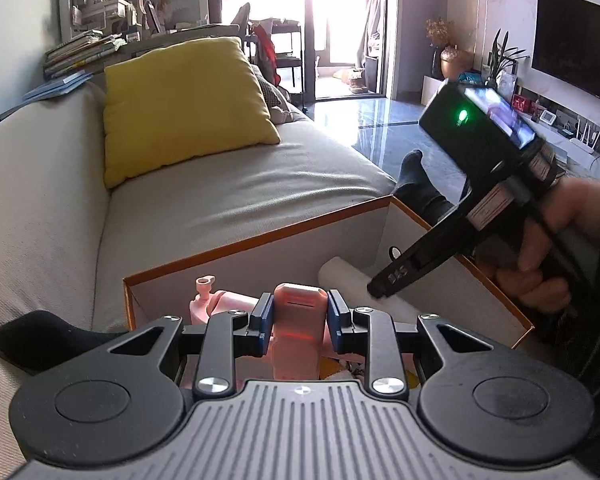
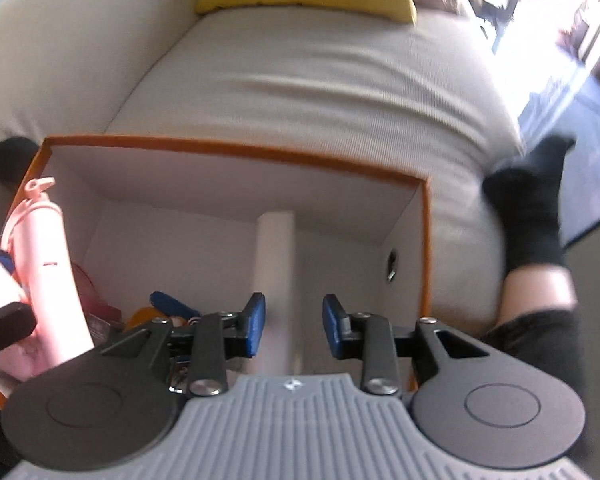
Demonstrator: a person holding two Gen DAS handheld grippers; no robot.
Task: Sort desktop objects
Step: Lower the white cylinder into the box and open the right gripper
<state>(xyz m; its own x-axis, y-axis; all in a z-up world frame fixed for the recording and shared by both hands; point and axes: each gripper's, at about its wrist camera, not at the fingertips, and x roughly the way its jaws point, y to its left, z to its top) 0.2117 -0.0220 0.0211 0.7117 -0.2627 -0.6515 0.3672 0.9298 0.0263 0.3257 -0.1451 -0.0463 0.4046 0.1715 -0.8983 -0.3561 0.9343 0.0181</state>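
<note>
Over the orange-edged box (image 2: 236,148) on the sofa (image 1: 260,184) you hold both tools. Your left gripper (image 1: 299,316) is clamped on a pink plastic gadget (image 1: 298,320), which hangs above the left end of the box, near a pink bottle-like item (image 2: 56,280) standing there. Your right gripper (image 2: 294,326) has its pads apart, and a white roll (image 2: 275,264) runs between them along the box floor; I judge the pads do not press on it. It looks like the placing step, so lower the left tool further inside the box before you let the gadget go, so it does not bounce against the wall. Keep the right tool clear of the roll and of your left tool
</note>
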